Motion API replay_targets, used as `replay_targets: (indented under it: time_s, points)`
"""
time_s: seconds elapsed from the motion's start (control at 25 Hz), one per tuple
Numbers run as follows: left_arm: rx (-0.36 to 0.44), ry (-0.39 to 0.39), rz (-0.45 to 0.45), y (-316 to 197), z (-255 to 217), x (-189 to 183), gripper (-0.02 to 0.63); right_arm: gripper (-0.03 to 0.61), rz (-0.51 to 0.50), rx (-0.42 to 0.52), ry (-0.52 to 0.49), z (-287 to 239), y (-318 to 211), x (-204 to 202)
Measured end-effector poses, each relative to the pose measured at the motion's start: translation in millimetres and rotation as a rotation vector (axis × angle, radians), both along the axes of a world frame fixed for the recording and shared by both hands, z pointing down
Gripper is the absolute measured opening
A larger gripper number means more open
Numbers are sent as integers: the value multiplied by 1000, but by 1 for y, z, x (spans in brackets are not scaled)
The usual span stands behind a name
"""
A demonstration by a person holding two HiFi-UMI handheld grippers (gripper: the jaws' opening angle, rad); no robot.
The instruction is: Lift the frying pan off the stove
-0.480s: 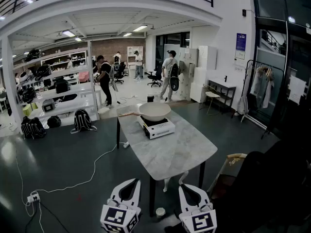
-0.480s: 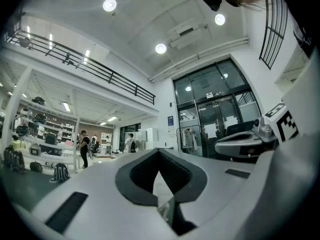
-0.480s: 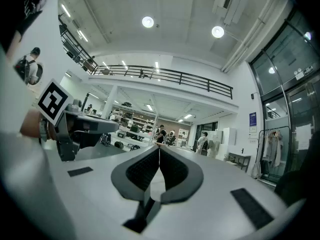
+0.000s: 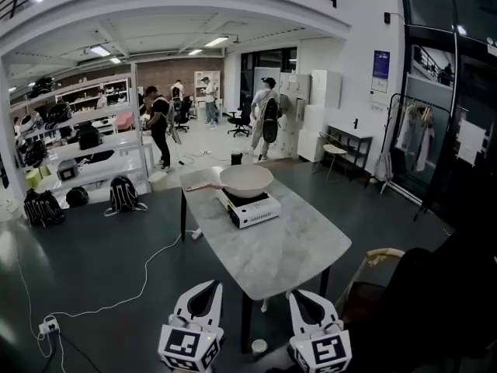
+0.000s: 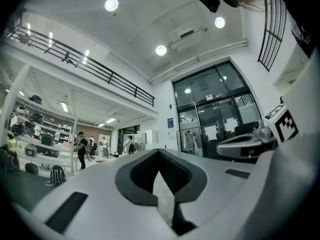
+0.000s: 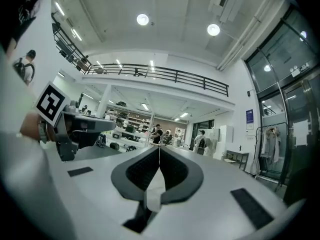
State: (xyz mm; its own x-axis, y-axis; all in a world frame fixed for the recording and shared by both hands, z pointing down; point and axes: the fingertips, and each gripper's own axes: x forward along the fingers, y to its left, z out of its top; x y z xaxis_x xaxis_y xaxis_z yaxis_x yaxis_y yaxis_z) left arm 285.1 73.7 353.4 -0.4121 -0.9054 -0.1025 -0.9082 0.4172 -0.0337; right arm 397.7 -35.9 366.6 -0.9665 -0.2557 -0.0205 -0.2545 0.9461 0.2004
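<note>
A pale frying pan (image 4: 245, 180) with a wooden handle pointing left sits on a white portable stove (image 4: 249, 207) at the far end of a marble-topped table (image 4: 287, 247). Both grippers are held low at the bottom of the head view, well short of the table's near end. My left gripper (image 4: 208, 286) is shut with nothing in it, and so is my right gripper (image 4: 301, 294). In the left gripper view the left gripper (image 5: 159, 151) points up toward the hall, jaws together. The right gripper (image 6: 159, 149) in its own view does the same.
Several people (image 4: 266, 119) stand far behind the table near shelving (image 4: 85, 142) loaded with bags. A white cable (image 4: 116, 294) runs across the dark floor at left. A clothes rack (image 4: 415, 142) stands at right, and a small cup (image 4: 259, 346) lies on the floor by the table leg.
The head view has shifted slightly, so the table and pan sit a little nearer and both grippers a touch lower-right. Both grippers stay shut.
</note>
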Motion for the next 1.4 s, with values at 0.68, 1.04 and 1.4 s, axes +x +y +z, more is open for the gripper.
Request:
replay_targets:
  time_s: [0.68, 1.04, 1.4]
  points:
    - [16, 64, 61, -19, -12, -186, 12, 26, 26, 17, 22, -4, -13, -191]
    - [-42, 128, 64, -11, 1, -272, 12, 26, -39, 153, 68, -13, -13, -277]
    - [-18, 146, 21, -16, 9, -324, 12, 26, -13, -4, 11, -15, -35, -314]
